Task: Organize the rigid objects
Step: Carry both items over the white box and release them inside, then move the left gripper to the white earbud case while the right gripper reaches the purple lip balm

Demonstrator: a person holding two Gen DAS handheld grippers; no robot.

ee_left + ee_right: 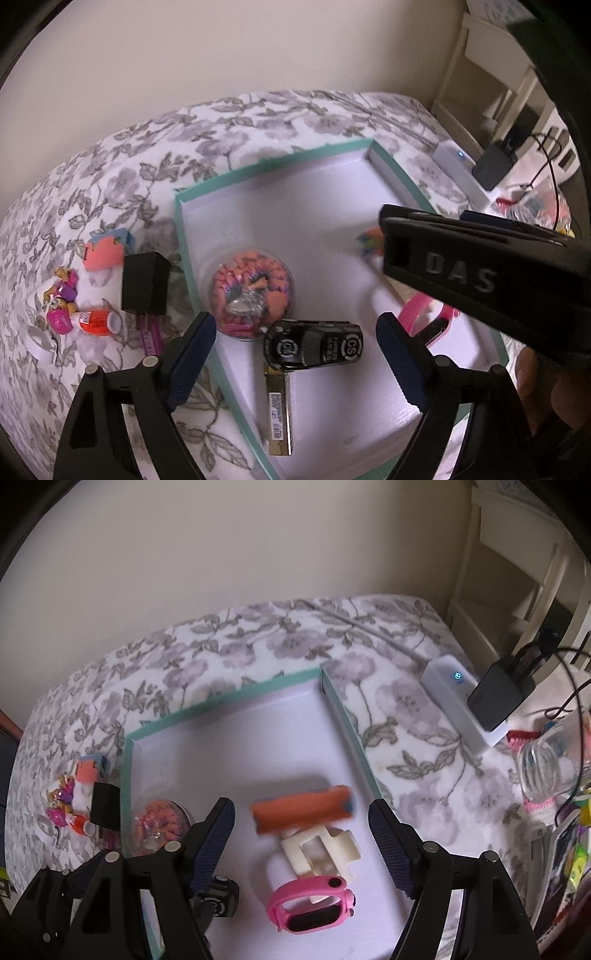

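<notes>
Now my left gripper [295, 350] hangs released over the toy car [314, 347], lying crosswise inside the teal box [181, 236]; right gripper [301, 834] released too.

Toy car [314, 346] and watch [314, 904] in tray [291, 158] (charger [144, 282] outside, left)

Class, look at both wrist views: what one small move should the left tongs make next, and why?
Probably swing the left tongs left toward the black block on the bedspread. They are open and hold nothing; the toy car already lies inside the teal-rimmed box, while the block and the small toys beside it are outside. The right tongs hover open over the box.
</notes>
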